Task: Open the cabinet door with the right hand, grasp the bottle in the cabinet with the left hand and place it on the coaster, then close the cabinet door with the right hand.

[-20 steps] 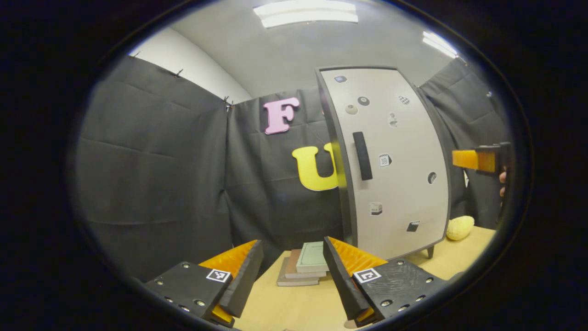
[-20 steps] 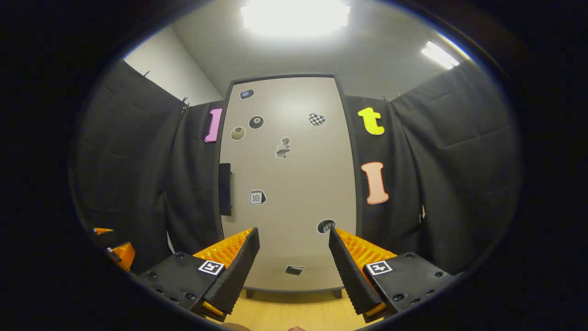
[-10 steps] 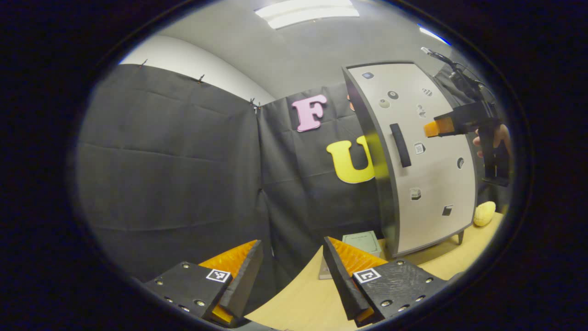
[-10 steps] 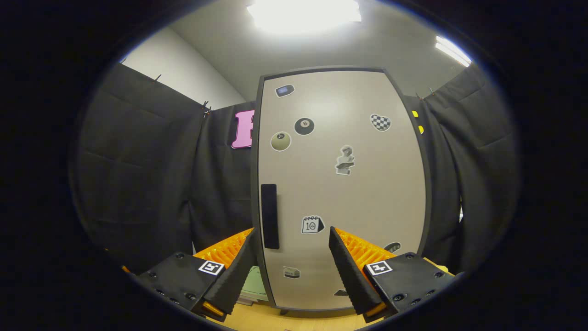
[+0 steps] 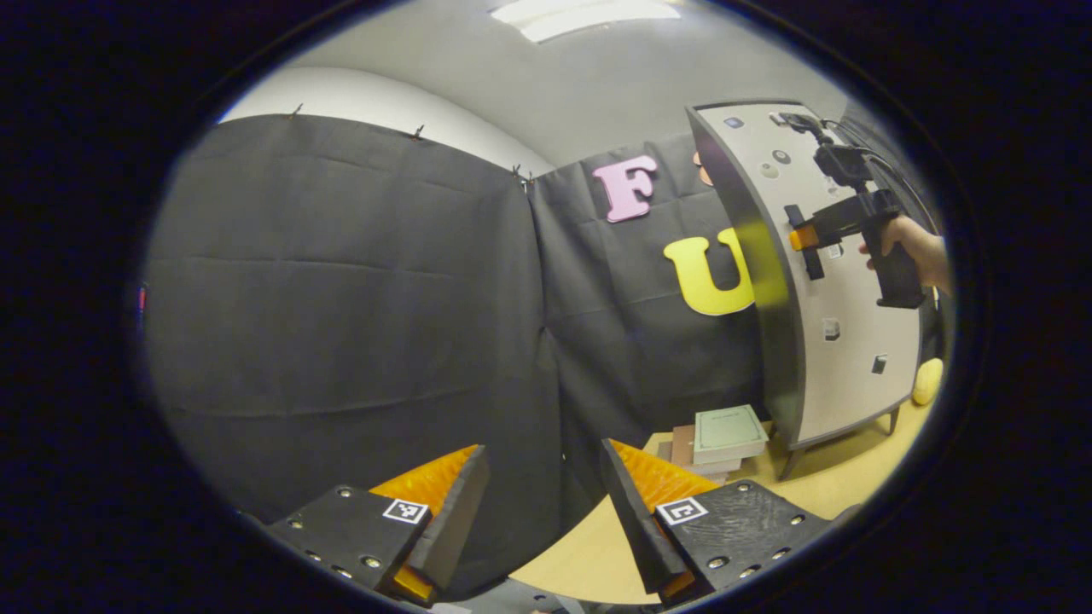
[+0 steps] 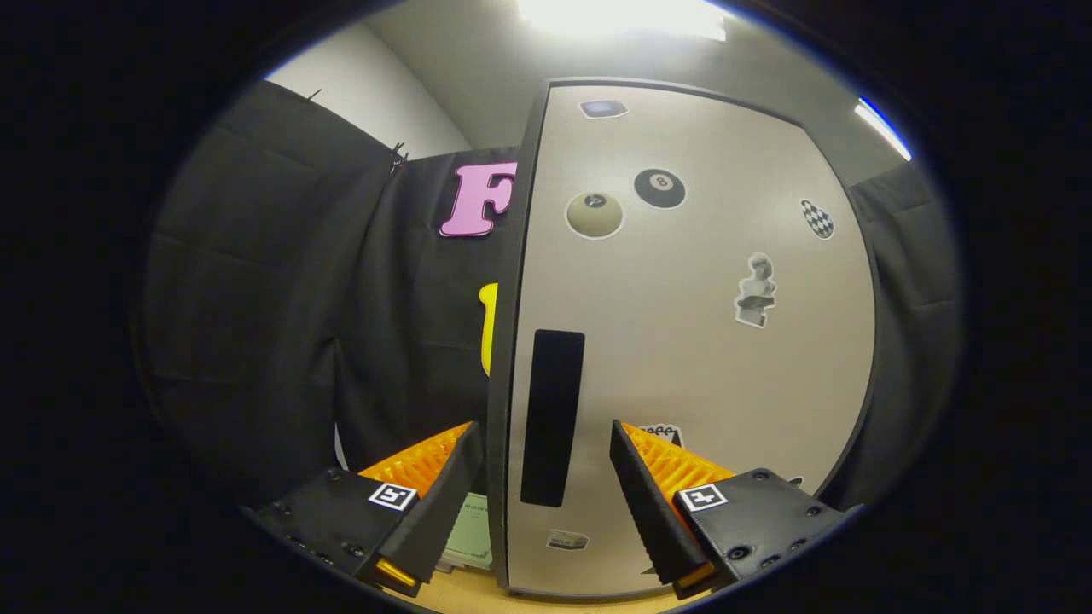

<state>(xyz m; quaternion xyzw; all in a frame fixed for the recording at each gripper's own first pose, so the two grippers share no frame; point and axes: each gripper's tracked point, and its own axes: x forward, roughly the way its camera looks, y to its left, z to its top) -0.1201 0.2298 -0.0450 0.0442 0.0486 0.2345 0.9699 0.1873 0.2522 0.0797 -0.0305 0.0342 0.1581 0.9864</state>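
A tall pale cabinet (image 6: pixel 682 341) with a dark frame stands on the wooden table, its door shut and dotted with stickers. Its black vertical handle (image 6: pixel 552 416) sits at the door's left edge. My right gripper (image 6: pixel 546 503) is open just in front of the door, its fingers either side of the handle and the door's edge, not pressing on either. In the left gripper view the cabinet (image 5: pixel 845 341) is at the far right, with the right gripper (image 5: pixel 798 237) and the hand holding it at the handle. My left gripper (image 5: pixel 543 503) is open and empty, off to the cabinet's left.
A stack of books (image 5: pixel 725 437) with a green cover on top lies on the wooden table (image 5: pixel 614 546) left of the cabinet. A yellow object (image 5: pixel 927 381) lies beside the cabinet's right foot. Black cloth walls close in the booth.
The right gripper has moved closer to the door and leftward, so the handle now lies between its fingers. The left gripper has swung left, away from the cabinet.
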